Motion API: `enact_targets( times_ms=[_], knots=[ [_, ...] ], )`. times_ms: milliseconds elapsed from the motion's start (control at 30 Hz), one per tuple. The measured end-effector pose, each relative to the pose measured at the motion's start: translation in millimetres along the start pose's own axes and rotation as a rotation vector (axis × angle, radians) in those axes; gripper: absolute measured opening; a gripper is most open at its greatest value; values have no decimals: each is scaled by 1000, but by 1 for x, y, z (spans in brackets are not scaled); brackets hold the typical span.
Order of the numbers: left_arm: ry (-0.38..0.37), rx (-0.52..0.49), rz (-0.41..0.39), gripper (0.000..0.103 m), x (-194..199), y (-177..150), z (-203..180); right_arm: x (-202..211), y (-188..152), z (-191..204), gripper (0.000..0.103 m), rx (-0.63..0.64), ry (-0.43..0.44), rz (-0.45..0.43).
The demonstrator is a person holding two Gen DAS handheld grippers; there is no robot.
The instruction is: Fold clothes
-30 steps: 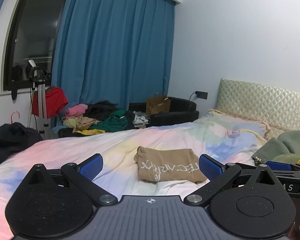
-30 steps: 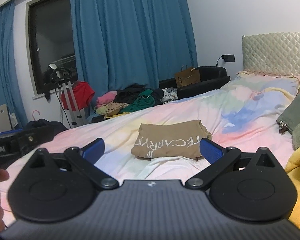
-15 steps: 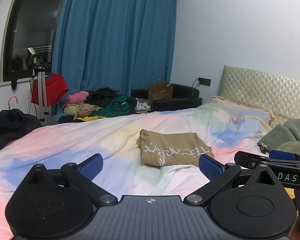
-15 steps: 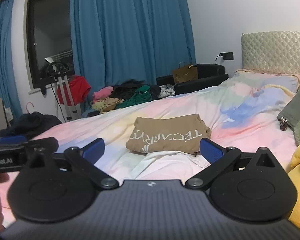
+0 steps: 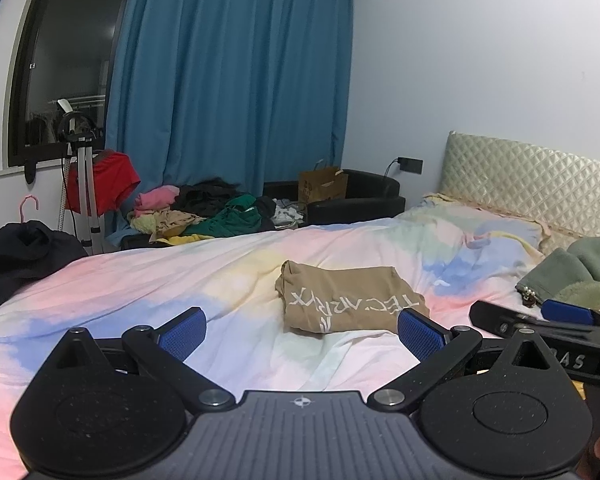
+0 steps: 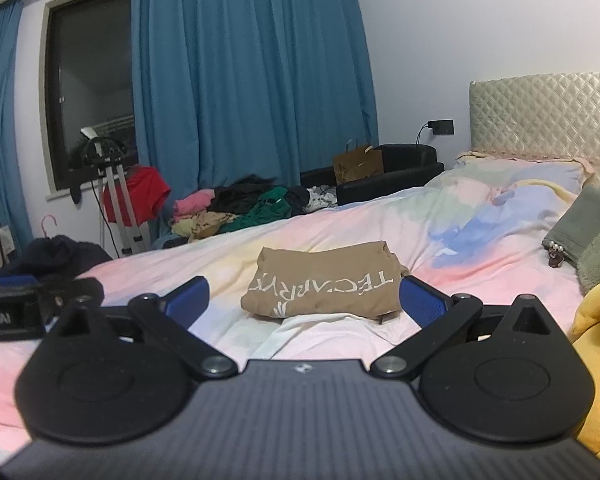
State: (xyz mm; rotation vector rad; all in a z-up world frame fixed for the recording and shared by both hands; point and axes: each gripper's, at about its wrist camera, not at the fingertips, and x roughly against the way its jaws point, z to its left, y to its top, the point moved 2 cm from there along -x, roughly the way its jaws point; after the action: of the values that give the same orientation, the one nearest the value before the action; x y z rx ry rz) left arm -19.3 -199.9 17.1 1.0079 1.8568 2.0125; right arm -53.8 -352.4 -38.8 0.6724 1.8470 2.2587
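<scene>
A tan shirt (image 5: 344, 300) with white lettering lies folded into a compact rectangle on the pastel bed sheet (image 5: 140, 292); the right wrist view has the same folded shirt (image 6: 324, 280) at centre. My left gripper (image 5: 300, 330) stands open, short of the shirt and apart from it, with nothing between its blue pads. My right gripper (image 6: 304, 294) is open too, with the shirt's near edge showing between its fingers, no contact visible. Each gripper appears at the edge of the other's view.
A heap of loose clothes (image 5: 204, 216) lies on a low surface beyond the bed, by the blue curtain. A tripod with a red garment (image 5: 100, 184) stands left. A grey-green blanket (image 6: 588, 220), a yellow cushion (image 6: 596, 360) and the quilted headboard (image 5: 532, 184) are on the right.
Both grippers have drawn back and risen slightly from the folded shirt, which lies still. Both stayed open.
</scene>
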Motion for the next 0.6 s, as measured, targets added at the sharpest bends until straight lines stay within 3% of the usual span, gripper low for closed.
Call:
enact_targets(
  times_ms=[600],
  knots=[
    [32,16,16,103,2,-2,8,-2,-1,3,103,14,-11,8]
  ],
)
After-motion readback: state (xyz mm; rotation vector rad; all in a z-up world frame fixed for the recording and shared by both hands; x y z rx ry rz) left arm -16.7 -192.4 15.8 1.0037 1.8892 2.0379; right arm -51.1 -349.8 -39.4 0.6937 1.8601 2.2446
